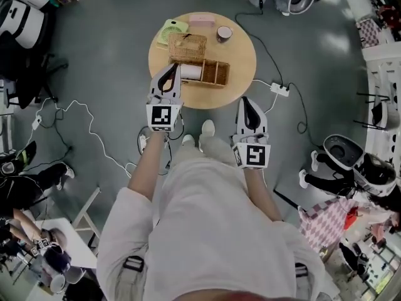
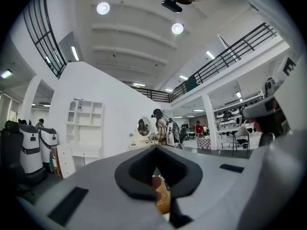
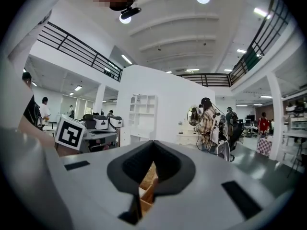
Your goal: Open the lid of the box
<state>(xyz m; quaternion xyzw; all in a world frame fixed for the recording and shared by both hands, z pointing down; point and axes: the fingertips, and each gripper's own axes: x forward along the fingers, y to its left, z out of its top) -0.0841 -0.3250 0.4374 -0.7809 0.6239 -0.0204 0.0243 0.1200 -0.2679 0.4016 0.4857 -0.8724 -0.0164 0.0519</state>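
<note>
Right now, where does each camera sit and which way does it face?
Head view: on the person's head, facing steeply down at table and woven box; torso, arms, left gripper, right gripper show.
Left gripper view: on the left gripper, along its shut jaws toward the hall; head camera overhead.
Right gripper view: on the right gripper, along its shut jaws; sleeve, marker cube at left.
Shared: woven box, all three.

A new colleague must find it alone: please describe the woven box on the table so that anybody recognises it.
Find the round wooden table on the grey floor. On its near half lies the long brown woven box. Only it has open compartments, one holding a white roll.
</note>
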